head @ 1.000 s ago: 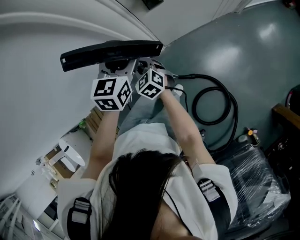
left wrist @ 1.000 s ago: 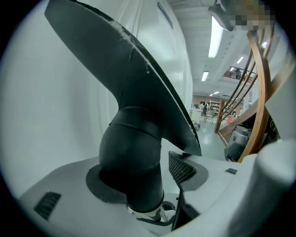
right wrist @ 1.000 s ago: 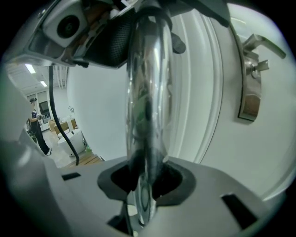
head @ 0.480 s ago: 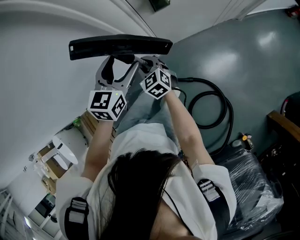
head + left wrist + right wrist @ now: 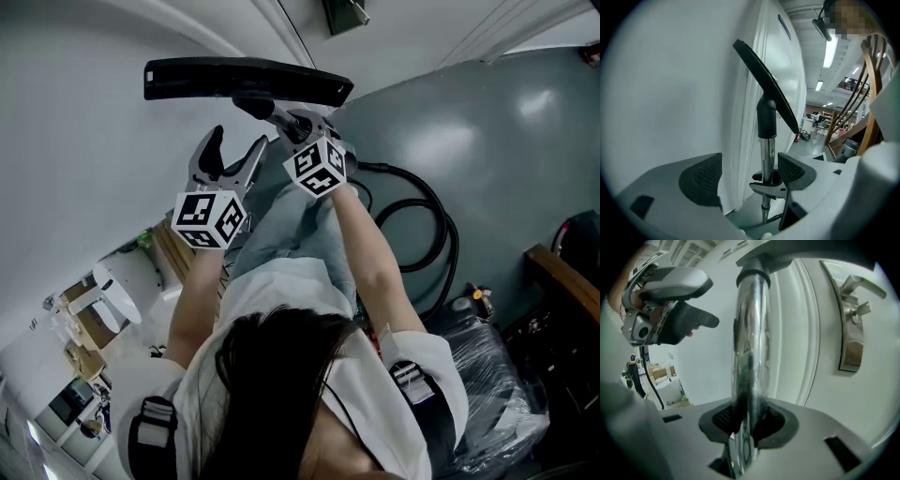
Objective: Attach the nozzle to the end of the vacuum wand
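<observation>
One nozzle (image 5: 246,79) on wand (image 5: 750,343), right tool (image 5: 746,420) gripping.

White wall (image 5: 66,187) fills the left of the head view, plain and unmarked. Beside it stands a white door (image 5: 876,394) with raised moulding (image 5: 808,333); its metal lever handle (image 5: 853,324) and lock plate are in place. The floor (image 5: 506,131) is grey-green and glossy, with pale glare patches. At the right edge sits a brown wooden piece of furniture (image 5: 562,272), and near it a dark bulk wrapped in clear plastic film (image 5: 502,375). At lower left, low shelving (image 5: 70,319) and brown cartons (image 5: 178,248) stand near the wall. Overhead, lit fluorescent tubes (image 5: 830,51) run along the ceiling. Curved wooden rails (image 5: 869,89) rise at the right. Beyond them lies an open hall (image 5: 818,117), its detail too small to read.
</observation>
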A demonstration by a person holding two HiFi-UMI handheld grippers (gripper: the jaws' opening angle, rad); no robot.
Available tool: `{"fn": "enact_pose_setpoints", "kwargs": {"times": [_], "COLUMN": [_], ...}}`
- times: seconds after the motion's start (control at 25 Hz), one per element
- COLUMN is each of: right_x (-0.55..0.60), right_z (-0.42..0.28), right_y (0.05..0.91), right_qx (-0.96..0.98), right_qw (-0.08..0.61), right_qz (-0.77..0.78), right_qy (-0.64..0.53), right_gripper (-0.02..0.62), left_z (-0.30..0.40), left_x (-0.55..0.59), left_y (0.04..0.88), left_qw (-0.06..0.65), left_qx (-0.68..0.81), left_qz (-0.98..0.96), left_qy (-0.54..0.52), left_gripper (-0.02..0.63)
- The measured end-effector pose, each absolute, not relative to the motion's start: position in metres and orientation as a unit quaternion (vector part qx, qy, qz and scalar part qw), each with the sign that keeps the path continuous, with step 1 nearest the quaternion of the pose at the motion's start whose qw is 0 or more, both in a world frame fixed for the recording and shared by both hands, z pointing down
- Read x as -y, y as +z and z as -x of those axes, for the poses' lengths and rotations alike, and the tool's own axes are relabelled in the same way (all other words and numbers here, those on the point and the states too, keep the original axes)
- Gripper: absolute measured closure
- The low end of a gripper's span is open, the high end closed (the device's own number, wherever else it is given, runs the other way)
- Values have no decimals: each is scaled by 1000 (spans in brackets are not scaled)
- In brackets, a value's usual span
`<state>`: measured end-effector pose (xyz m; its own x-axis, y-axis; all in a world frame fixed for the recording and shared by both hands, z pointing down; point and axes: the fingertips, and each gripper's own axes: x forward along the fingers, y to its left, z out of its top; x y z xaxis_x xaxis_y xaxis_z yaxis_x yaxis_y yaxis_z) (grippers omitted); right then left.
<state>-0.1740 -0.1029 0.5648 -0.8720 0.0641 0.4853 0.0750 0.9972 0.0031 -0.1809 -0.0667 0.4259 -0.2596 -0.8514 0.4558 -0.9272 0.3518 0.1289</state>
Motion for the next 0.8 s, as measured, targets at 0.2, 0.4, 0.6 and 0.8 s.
{"fn": "enact_pose_setpoints", "kwargs": {"times": [0.2, 0.4, 0.6, 0.8], "right_x": [101, 98, 97, 97], "right_z": [170, 174, 175, 175], "right_y": [562, 574, 584, 580], "right_qx": [971, 969, 967, 968], "right_qw": [236, 244, 252, 248], "right_qz": [39, 42, 40, 38], "right_qy": [-6, 1, 5, 9], "right_gripper": [483, 483, 483, 483], "left_z": [169, 183, 185, 186], "left_x": [60, 64, 75, 76], "left_y": [421, 413, 410, 420], "left_qw": [216, 203, 197, 201], "left_qx": [799, 802, 794, 790], "left_qz": [-557, -560, -573, -576], "left_qy": [71, 51, 46, 56], "left_gripper": [250, 250, 250, 250]}}
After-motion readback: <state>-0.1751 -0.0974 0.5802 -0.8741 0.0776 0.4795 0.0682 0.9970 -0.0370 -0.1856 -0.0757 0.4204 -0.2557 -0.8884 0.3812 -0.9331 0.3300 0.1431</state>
